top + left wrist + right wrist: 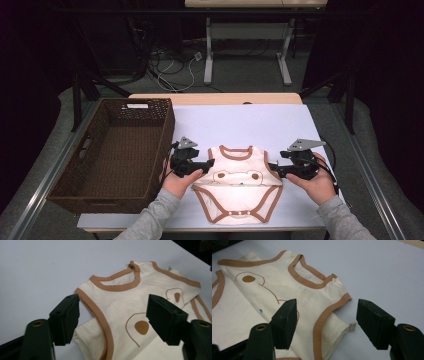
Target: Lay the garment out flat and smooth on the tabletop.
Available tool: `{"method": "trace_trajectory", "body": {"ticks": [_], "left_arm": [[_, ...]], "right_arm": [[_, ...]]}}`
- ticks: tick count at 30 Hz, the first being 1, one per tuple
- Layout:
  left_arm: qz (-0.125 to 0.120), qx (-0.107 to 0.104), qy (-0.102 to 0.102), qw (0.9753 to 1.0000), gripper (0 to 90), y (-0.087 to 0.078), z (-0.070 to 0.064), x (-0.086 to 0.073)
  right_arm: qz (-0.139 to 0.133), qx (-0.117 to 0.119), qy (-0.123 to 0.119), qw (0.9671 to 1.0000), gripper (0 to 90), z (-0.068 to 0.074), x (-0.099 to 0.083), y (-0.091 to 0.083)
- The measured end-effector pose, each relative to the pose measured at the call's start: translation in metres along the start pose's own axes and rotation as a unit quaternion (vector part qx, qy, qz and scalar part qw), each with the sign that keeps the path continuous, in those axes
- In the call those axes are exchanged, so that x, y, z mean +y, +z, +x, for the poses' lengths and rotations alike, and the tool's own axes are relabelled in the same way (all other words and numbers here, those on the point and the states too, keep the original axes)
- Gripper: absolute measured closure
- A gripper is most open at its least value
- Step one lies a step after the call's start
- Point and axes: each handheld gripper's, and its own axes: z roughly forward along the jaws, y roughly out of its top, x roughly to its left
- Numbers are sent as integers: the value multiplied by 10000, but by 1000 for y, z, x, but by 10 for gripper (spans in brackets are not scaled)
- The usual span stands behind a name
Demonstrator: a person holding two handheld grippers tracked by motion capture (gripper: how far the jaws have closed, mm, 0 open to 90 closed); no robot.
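Observation:
A cream baby bodysuit (pixel 239 182) with brown trim and a bear print lies flat on the white table top, its lower half folded up. My left gripper (pixel 209 163) is open at its left armhole edge, and in the left gripper view the bodysuit (pixel 130 312) lies between and beyond the spread jaws (pixel 113 318). At the garment's right edge my right gripper (pixel 273 166) is open too. The right gripper view has the trimmed armhole of the bodysuit (pixel 287 290) and a small label (pixel 352 327) between my open jaws (pixel 327 323).
A dark brown wicker basket (pixel 157 145) stands empty on the left of the table, close to my left hand. Bare white table top (pixel 250 125) stretches behind the bodysuit. Desk legs and cables stand on the floor beyond.

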Motion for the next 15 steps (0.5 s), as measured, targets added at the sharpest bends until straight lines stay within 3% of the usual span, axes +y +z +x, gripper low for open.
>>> {"method": "trace_trajectory", "body": {"ticks": [1, 2, 10, 15], "left_arm": [[27, -12, 57, 10000, 245, 1, 1, 2], [-34, -51, -43, 10000, 234, 3, 1, 4], [41, -247, -54, 9997, 190, 11, 2, 24], [34, -336, -173, 9993, 152, 19, 5, 37]], "right_arm": [[25, 29, 3, 10000, 317, -1, 2, 0], [22, 35, 22, 10000, 314, -2, 4, 1], [115, -12, 53, 9999, 213, -9, 22, 6], [104, 36, 42, 9999, 151, -12, 36, 11]]}}
